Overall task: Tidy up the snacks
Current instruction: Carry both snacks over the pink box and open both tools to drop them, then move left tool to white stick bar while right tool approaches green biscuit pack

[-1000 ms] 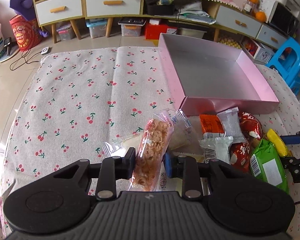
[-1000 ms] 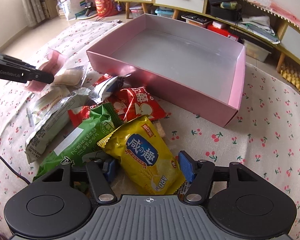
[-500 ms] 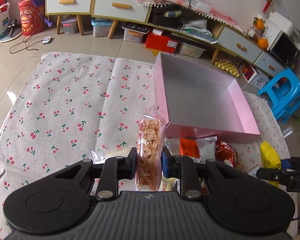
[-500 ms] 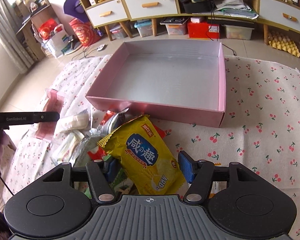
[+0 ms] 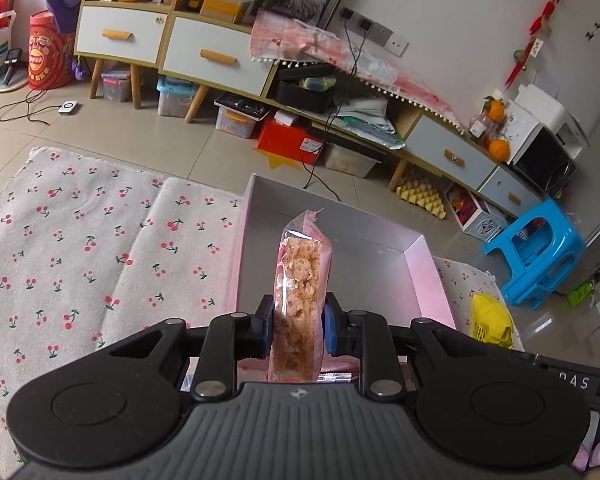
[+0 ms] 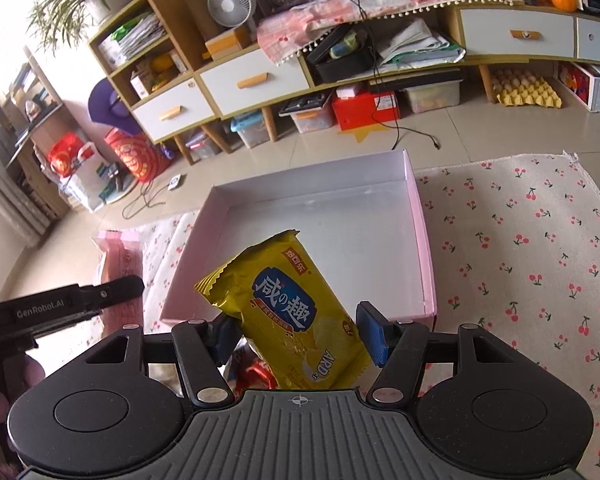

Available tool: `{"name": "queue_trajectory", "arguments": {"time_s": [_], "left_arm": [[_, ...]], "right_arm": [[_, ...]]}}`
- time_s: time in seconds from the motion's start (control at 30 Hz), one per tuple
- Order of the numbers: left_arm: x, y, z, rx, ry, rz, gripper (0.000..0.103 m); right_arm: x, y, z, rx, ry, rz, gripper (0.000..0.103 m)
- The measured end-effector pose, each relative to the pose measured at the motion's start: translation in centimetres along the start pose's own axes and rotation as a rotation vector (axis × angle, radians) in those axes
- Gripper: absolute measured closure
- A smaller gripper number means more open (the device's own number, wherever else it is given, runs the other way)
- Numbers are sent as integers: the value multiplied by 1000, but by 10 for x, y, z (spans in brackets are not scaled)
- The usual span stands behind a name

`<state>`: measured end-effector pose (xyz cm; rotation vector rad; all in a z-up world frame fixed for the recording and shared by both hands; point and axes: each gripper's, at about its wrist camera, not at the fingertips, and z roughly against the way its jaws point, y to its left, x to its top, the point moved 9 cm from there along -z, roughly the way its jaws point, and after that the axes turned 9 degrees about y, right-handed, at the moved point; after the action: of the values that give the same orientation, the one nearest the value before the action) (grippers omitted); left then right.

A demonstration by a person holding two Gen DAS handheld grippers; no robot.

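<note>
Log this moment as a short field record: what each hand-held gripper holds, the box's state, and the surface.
left hand-held gripper: shut on clear pink snack packet, held upright in front of the box
right hand-held gripper: shut on yellow snack bag, tilted, lifted toward the box
pink box: open, nothing visible inside
surface: cherry-print cloth under the box
placed so far: no snack in the box yet

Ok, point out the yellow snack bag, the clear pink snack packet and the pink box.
yellow snack bag (image 6: 290,308), right wrist view, blue label.
clear pink snack packet (image 5: 300,280), left wrist view, middle.
pink box (image 6: 422,240), right wrist view, right wall.
</note>
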<state>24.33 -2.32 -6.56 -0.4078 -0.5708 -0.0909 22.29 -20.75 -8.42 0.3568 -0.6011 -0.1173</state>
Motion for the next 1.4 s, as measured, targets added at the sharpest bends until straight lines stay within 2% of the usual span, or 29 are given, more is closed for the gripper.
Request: {"name": "queue_trajectory", "arguments": {"time_s": [0.2, 0.33, 0.47, 0.6, 0.8, 0.9, 0.93, 1.0, 1.07, 1.17, 1.4], "left_arm": [[7, -20, -22, 41, -38, -101, 81], [10, -28, -31, 97, -85, -167, 81], [13, -33, -32, 139, -132, -222, 81], [11, -32, -40, 159, -110, -230, 81], [4, -27, -47, 209, -51, -248, 81], [3, -24, -45, 200, -37, -233, 79], [3, -23, -44, 193, -37, -229, 77], [2, -24, -42, 184, -35, -231, 66], [1, -27, -41, 180, -37, -244, 51], [0, -32, -40, 169, -35, -245, 38], [-3, -38, -28, 136, -34, -248, 22]], "right_arm": [[14, -14, -8, -19, -100, -54, 42], [22, -24, -18, -31, -149, -81, 42], [23, -33, -28, -52, -152, -94, 42], [20, -38, -36, -108, -139, -69, 42], [15, -38, -40, -114, -116, -52, 41], [14, -37, -41, -119, -107, -40, 40], [14, -37, -40, -120, -105, -39, 39], [13, -37, -40, -121, -102, -40, 38], [14, -36, -38, -119, -101, -42, 32], [14, -34, -32, -130, -114, -25, 21], [14, -25, -15, -144, -131, 31, 17]]}}
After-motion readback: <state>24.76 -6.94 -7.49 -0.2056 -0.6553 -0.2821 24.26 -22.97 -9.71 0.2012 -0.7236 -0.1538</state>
